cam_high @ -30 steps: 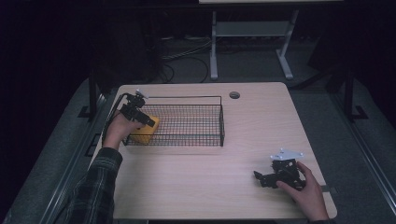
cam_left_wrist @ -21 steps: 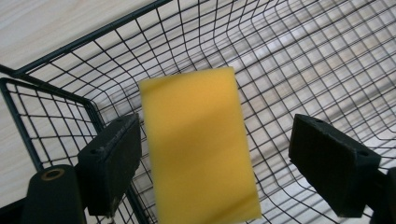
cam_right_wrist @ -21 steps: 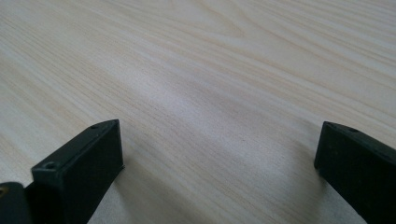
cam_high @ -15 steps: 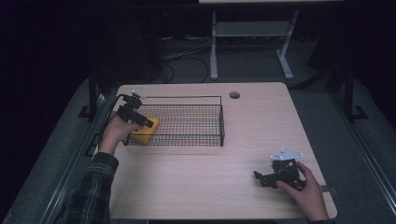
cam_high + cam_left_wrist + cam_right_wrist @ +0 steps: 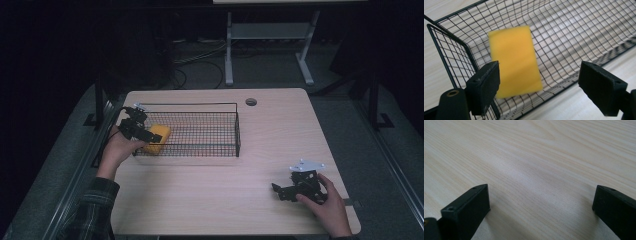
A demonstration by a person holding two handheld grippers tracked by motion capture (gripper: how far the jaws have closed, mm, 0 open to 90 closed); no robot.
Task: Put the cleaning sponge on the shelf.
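The left tool (image 5: 145, 135) hangs over the left end of the wire basket (image 5: 237, 131), near the desk's (image 5: 280, 130) left edge. Its jaws stand wide apart and grip nothing. The sponge (image 5: 514, 60) lies in that left end of the basket, beyond the jaws and nearer the left one; its outline is blurred in the left gripper view, so whether it rests flat on the mesh is hard to tell. The right tool (image 5: 286, 190) sits low at the desk's near right corner, jaws also wide apart over bare wood.
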